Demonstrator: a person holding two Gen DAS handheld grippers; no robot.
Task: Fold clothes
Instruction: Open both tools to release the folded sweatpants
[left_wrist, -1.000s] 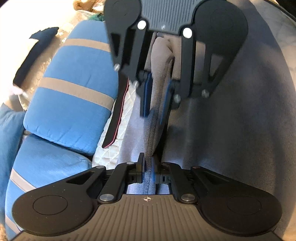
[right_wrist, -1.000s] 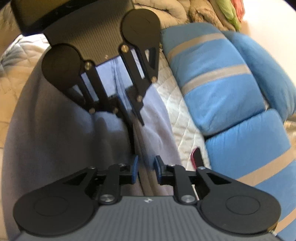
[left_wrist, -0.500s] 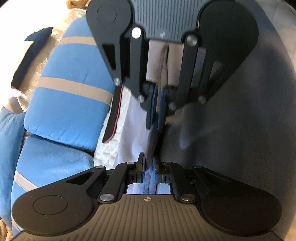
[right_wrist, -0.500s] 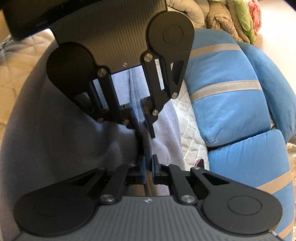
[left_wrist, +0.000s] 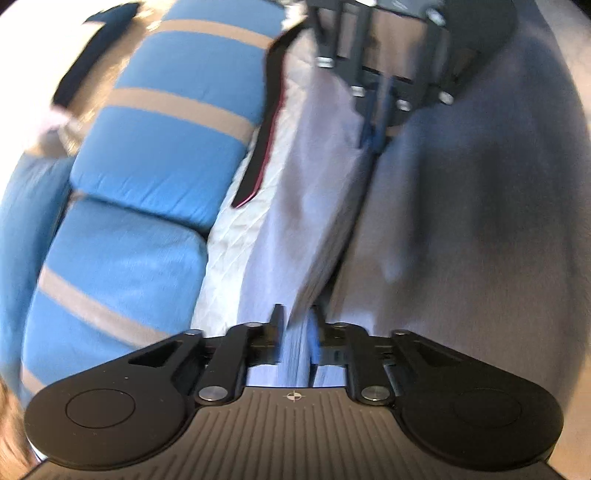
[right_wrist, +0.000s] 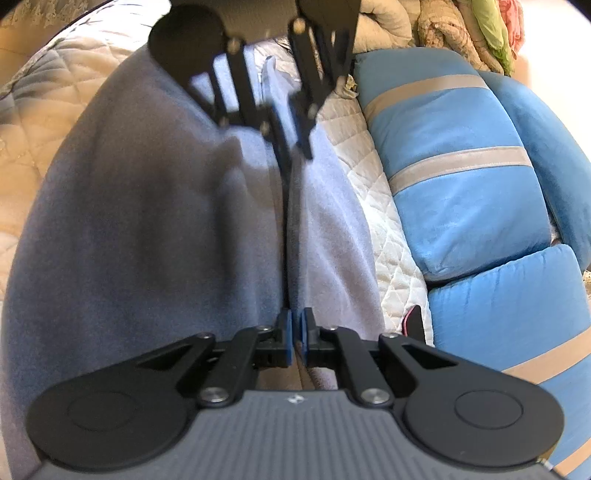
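Note:
A grey-lilac fleece garment (left_wrist: 461, 221) lies spread over the bed, and one folded edge of it is raised as a ridge between the two grippers. My left gripper (left_wrist: 296, 332) is shut on the near end of that edge. The right gripper (left_wrist: 373, 129) faces it at the far end. In the right wrist view my right gripper (right_wrist: 295, 332) is shut on the garment (right_wrist: 147, 221), and the edge runs straight up to the left gripper (right_wrist: 291, 136). Both wrist views are motion-blurred.
Blue cushions with tan stripes (left_wrist: 159, 140) (right_wrist: 461, 184) lie along one side of the garment. Between them and the garment shows a white quilted cover (left_wrist: 236, 236) (right_wrist: 384, 221) with a dark, red-edged strap (left_wrist: 262, 140) on it. Folded blankets (right_wrist: 461, 29) are piled beyond.
The right gripper has shut on the garment's edge. The two grippers have then drawn apart, so the edge now runs stretched between them.

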